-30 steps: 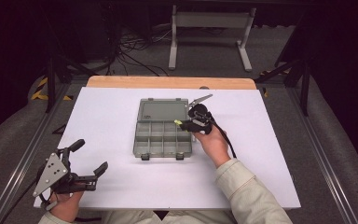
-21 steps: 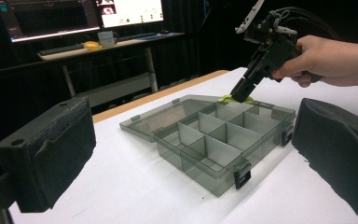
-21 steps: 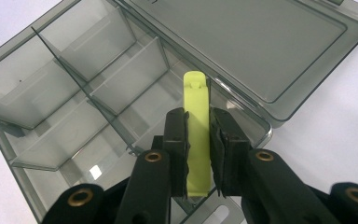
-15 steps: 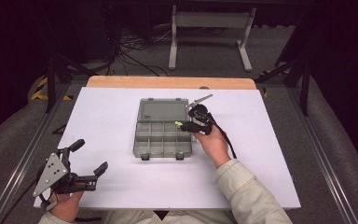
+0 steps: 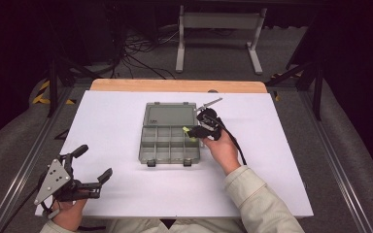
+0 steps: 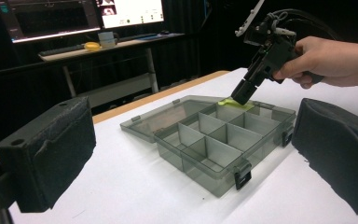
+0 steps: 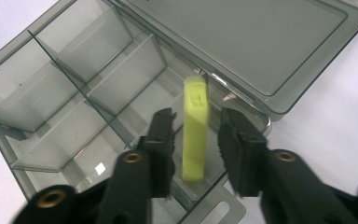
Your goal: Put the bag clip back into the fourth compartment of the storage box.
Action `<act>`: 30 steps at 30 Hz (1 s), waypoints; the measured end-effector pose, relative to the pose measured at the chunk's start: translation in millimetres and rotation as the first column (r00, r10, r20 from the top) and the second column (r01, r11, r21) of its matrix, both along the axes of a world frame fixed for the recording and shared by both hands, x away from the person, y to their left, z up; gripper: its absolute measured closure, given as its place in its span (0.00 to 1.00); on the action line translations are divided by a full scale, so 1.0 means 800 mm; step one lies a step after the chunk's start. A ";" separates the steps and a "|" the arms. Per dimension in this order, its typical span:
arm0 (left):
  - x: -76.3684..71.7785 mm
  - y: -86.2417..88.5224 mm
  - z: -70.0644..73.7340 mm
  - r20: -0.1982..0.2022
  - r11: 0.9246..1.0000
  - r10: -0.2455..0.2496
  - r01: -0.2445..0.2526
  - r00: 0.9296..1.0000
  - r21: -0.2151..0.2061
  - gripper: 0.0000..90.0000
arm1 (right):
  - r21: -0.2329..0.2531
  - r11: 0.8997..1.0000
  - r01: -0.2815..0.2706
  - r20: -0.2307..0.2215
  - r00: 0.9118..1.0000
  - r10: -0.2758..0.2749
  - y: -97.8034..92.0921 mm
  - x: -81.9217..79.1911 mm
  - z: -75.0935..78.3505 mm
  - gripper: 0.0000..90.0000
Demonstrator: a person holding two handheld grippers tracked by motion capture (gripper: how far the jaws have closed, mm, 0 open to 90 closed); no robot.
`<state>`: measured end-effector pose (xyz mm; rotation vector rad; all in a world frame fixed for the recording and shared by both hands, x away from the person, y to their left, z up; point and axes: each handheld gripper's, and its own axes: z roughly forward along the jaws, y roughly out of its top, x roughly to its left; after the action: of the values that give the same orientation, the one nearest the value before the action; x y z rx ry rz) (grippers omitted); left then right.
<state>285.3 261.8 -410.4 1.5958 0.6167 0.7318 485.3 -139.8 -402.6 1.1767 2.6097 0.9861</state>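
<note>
A clear grey compartment box (image 5: 148, 145) lies open in the middle of the white table, its lid (image 5: 170, 115) flat behind it. My right gripper (image 5: 191, 131) hovers over the box's far right compartment and is open. A small yellow-green piece (image 7: 195, 135) sits in the gap between the jaws and touches neither of them. In the left gripper view the piece (image 6: 230, 102) rests at that compartment's rim under the right gripper (image 6: 240, 95). My left gripper (image 5: 95, 161) rests open at the table's front left, with nothing between its pads (image 6: 51, 149).
The box's other compartments (image 7: 70, 93) look empty. Two latches (image 5: 150, 163) stick out of its front wall. A wooden strip (image 5: 175, 85) runs along the far table edge. Metal rails (image 5: 24, 170) flank the table. A desk with monitors (image 6: 121, 9) stands beyond.
</note>
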 end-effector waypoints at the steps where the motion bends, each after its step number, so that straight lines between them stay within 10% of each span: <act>1: 0.000 0.000 0.000 0.000 1.000 0.001 -0.001 1.000 -0.001 0.00 | 0.002 1.000 0.001 0.003 1.000 -0.001 -0.001 0.000 0.001 0.67; 10: 0.000 -0.001 -0.001 -0.002 1.000 -0.001 0.001 1.000 0.000 0.00 | 0.029 1.000 -0.002 0.081 0.997 0.000 -0.004 -0.011 0.022 0.25; 19: 0.000 0.000 0.000 -0.003 1.000 0.001 -0.001 1.000 -0.001 0.00 | 0.090 0.994 -0.062 0.171 0.984 0.046 -0.014 -0.033 0.050 0.10; 30: 0.000 0.001 0.001 0.002 1.000 0.005 -0.005 1.000 0.000 0.00 | 0.141 0.980 -0.141 0.372 0.925 0.079 -0.047 -0.091 0.091 0.02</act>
<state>285.5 262.5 -409.8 1.5936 0.6197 0.7368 412.6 -177.5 -329.9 0.7840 2.3523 1.3225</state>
